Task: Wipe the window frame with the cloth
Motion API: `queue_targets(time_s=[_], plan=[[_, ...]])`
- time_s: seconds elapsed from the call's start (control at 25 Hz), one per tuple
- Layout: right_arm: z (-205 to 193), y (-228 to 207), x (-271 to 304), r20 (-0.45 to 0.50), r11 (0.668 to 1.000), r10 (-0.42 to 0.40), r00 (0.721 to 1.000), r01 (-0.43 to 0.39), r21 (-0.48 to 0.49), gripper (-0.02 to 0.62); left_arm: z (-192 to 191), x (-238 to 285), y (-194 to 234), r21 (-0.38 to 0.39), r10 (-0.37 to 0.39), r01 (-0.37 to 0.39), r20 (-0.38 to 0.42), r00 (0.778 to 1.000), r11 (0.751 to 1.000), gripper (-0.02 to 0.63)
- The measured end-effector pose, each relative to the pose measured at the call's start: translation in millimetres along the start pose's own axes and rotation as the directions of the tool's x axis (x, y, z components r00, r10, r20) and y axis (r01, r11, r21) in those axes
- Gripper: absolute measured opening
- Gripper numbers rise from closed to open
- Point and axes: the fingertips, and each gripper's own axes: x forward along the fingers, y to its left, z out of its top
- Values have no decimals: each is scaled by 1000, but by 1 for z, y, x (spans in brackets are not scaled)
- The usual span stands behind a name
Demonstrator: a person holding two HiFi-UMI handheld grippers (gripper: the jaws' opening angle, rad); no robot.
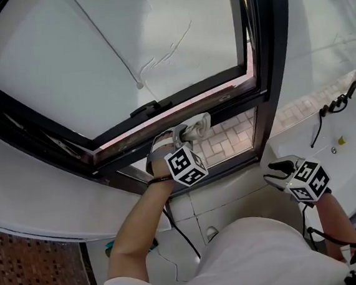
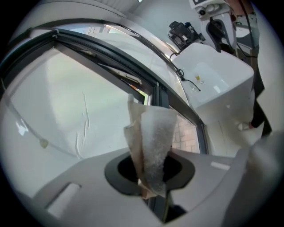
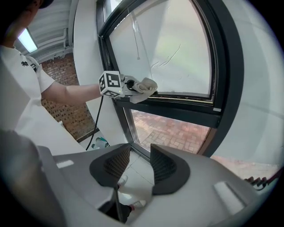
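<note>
The dark window frame [image 1: 224, 97] crosses the head view, with its lower rail running from left to centre. My left gripper [image 1: 189, 137] is shut on a crumpled grey-white cloth [image 1: 194, 128], which presses against that lower rail. In the left gripper view the cloth [image 2: 153, 142] stands up between the jaws, with the frame [image 2: 151, 91] just beyond it. My right gripper [image 1: 280, 174] hangs lower right, away from the frame, open and holding nothing. The right gripper view shows its jaws [image 3: 140, 166] apart, and the left gripper [image 3: 120, 85] with the cloth [image 3: 144, 85] on the rail.
A white appliance top [image 1: 348, 153] with a black cable [image 1: 334, 105] lies at the right. A brick wall [image 1: 27, 272] is at lower left. Brick paving [image 1: 227, 137] shows through the lower pane. A black cord [image 1: 177, 229] hangs below my left arm.
</note>
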Motion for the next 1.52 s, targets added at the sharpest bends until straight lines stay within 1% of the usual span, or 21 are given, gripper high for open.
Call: queue_targets(time_s=[0.2,0.32,0.44,0.68,0.84,0.92,1.0,1.16,1.28,1.4,1.52], plan=[[-22,-25,-25,10,999,-27,1000,27,43,146,83,41,1,22,-1,-1,47,999,1000,89],[-38,-37,-40,11,997,-43,999,42,72,146,121,66,3,31,-5,4,52,999,1000,89],[-51,-51,-55,16,992,-68,998,66,106,146,147,90,4,40,-3,2,42,999,999,89],[-74,-69,-76,26,985,-90,996,85,151,146,166,134,3,27,-5,6,-37,999,1000,89],[-88,-77,-87,31,980,-96,995,89,178,146,172,154,-3,37,-11,14,-96,995,999,89],[-94,-82,-92,33,977,-102,994,94,192,146,176,159,-7,48,-15,21,-119,993,999,89],[-99,-84,-94,38,974,-103,994,94,206,146,180,160,-14,81,-16,27,-131,991,996,89],[-103,-85,-91,49,973,-92,995,80,217,146,188,156,-27,151,-10,30,-132,991,988,89],[-102,-80,-85,52,974,-72,996,59,217,146,195,148,-41,196,-22,46,-120,993,980,89],[-99,-74,-78,58,977,-49,997,35,209,146,201,136,-55,217,-41,63,-103,994,974,89],[-99,-67,-72,59,979,-22,998,10,202,146,201,121,-66,220,-55,73,-88,995,973,89]])
